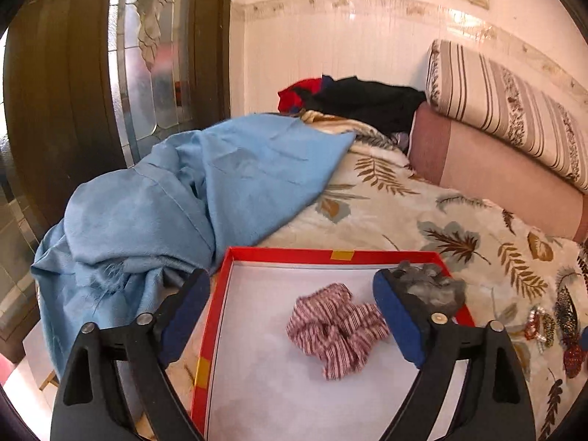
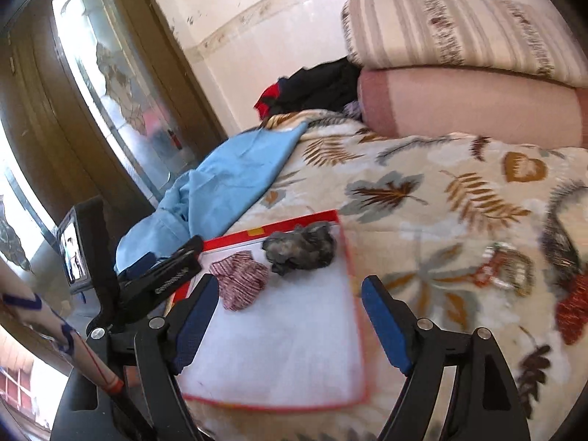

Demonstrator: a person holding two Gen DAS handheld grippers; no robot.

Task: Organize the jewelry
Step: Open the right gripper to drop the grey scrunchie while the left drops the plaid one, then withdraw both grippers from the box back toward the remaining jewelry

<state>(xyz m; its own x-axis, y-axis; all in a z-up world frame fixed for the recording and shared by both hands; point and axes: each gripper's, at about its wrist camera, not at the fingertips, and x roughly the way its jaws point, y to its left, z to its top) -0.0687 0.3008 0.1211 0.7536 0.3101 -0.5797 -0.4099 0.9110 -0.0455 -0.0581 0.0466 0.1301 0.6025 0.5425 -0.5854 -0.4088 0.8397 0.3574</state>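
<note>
Both tools gape empty: left tool (image 1: 290, 319) hovers over red box (image 1: 332, 256); glittery clips (image 1: 551, 327) at 3 o'clock await.

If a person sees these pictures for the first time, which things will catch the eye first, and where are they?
The red-rimmed box on the leaf-patterned blanket draws the eye first; a striped scrunchie and a grey scrunchie lie inside on its white floor. To its left a crumpled blue cloth spreads over the bed edge. The left claw hangs open over the box, and sparkly hair clips lie on the blanket to the box's right.
</note>
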